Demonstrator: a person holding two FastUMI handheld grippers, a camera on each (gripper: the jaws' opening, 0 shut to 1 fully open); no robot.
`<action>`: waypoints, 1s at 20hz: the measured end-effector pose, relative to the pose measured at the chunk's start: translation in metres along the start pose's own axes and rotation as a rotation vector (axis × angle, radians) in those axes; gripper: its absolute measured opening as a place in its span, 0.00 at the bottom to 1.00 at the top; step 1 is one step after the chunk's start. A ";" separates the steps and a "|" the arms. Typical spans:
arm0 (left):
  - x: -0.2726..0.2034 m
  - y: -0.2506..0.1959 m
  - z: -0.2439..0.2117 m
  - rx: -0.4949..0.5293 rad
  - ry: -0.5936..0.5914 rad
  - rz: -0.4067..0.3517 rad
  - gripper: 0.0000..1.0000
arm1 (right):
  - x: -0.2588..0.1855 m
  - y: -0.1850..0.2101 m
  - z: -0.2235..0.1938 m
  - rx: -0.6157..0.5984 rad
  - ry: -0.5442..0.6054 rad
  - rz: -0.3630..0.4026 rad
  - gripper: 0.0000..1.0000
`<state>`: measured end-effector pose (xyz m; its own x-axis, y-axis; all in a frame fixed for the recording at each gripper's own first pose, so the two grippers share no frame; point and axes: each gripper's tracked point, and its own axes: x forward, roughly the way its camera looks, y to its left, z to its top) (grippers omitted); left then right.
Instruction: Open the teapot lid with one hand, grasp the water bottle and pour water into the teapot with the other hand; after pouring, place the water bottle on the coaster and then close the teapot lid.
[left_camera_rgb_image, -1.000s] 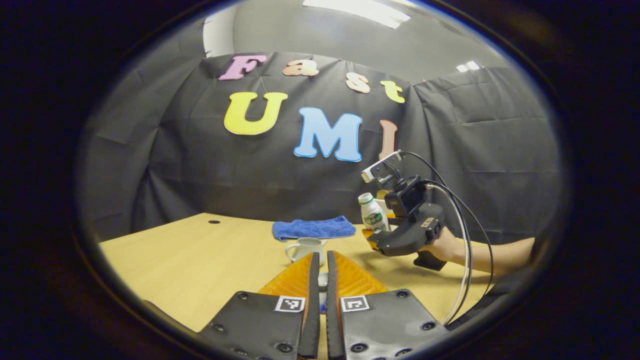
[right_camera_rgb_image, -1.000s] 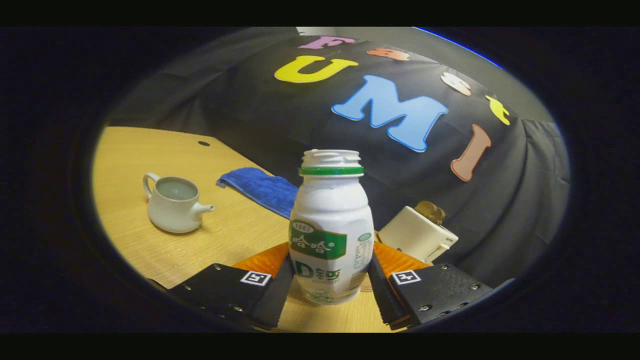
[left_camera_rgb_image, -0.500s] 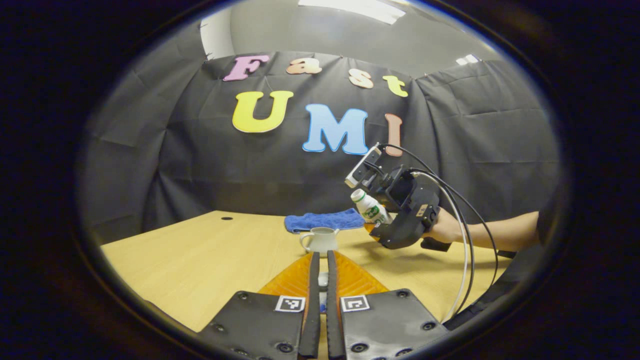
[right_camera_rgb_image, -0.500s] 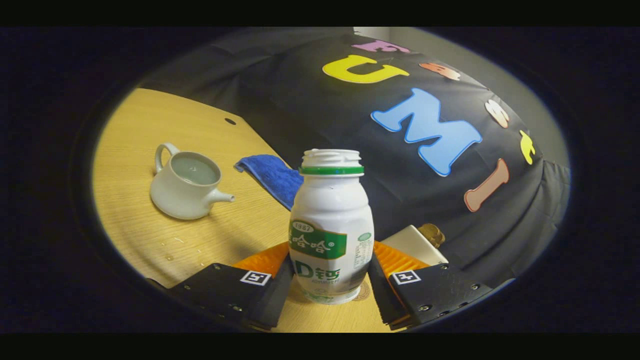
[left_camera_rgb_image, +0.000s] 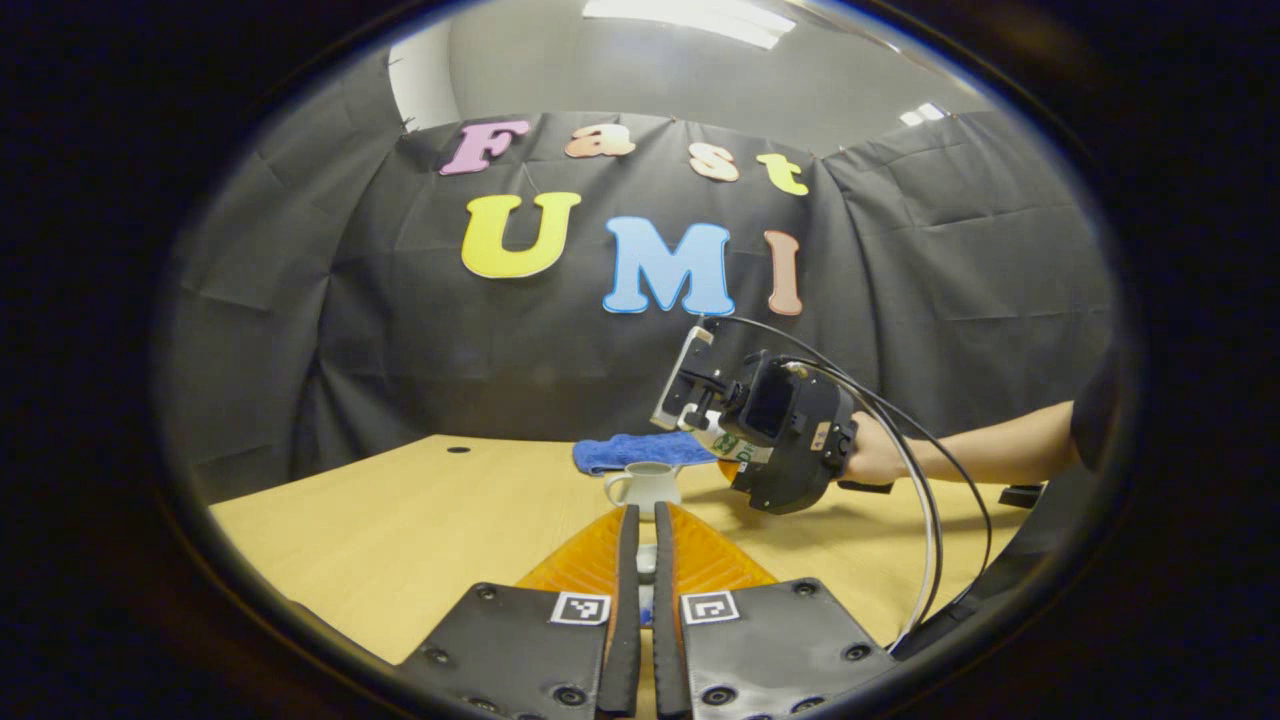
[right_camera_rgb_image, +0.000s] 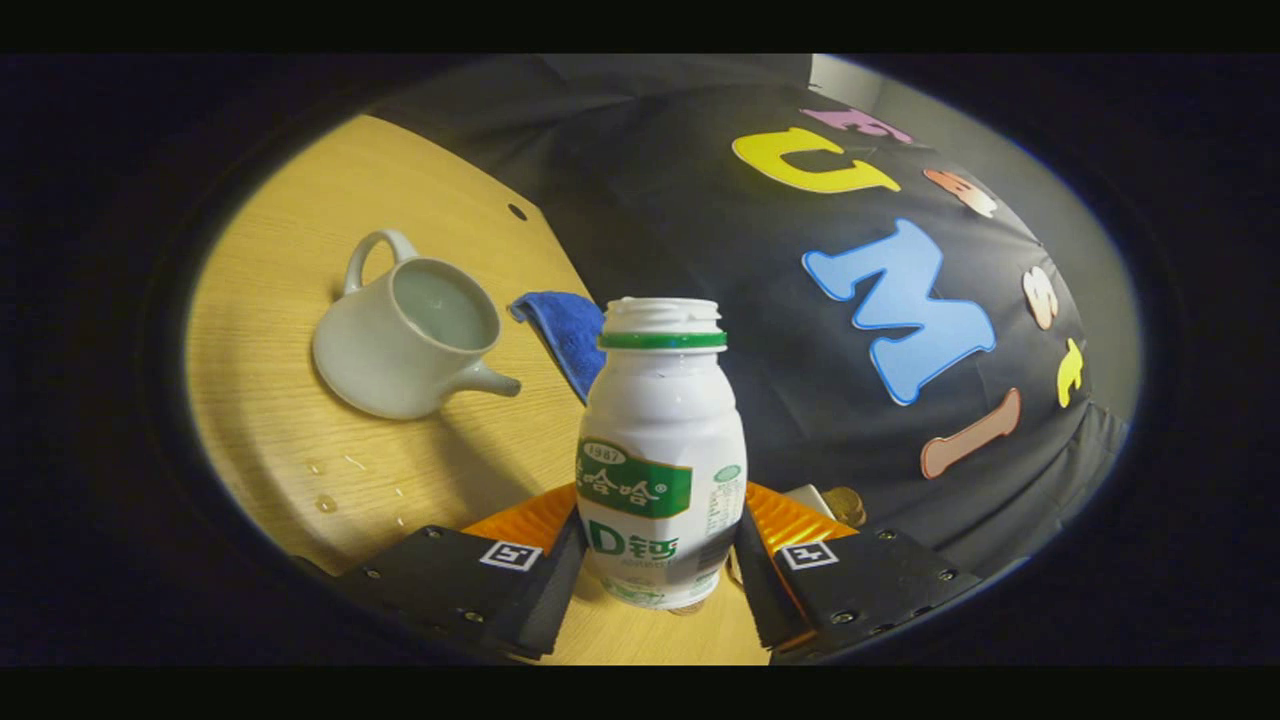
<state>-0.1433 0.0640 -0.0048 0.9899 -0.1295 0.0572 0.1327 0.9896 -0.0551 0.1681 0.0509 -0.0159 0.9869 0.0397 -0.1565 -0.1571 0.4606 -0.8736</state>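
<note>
The left gripper (left_camera_rgb_image: 640, 545) is pinching something small and pale, likely the teapot lid, though I cannot tell. The open teapot (right_camera_rgb_image: 408, 340) is sitting lidless, liquid showing inside. The right gripper (right_camera_rgb_image: 655, 560) is clamping the uncapped water bottle (right_camera_rgb_image: 660, 455), tilting toward it; misaligned, it risks spilling beside the droplets (right_camera_rgb_image: 322, 500).

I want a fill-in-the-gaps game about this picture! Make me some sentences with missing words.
1. The right hand-held gripper is holding the water ____.
2. The teapot has no ____ on top.
3. The folded towel behind the teapot is ____ in colour.
4. The water bottle has its cap ____.

Missing words: bottle; lid; blue; off
</note>
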 end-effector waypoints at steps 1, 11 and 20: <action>0.001 -0.001 0.000 -0.004 0.001 -0.003 0.12 | 0.001 0.000 0.003 -0.018 -0.004 -0.005 0.72; 0.003 0.007 -0.004 0.009 -0.002 0.017 0.12 | 0.003 -0.009 0.021 -0.311 -0.040 -0.077 0.72; 0.004 0.008 -0.010 0.008 0.008 0.018 0.12 | 0.004 -0.016 0.026 -0.460 -0.046 -0.102 0.72</action>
<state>-0.1374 0.0705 -0.0148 0.9925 -0.1119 0.0484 0.1142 0.9923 -0.0486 0.1757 0.0666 0.0092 0.9971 0.0591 -0.0482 -0.0497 0.0239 -0.9985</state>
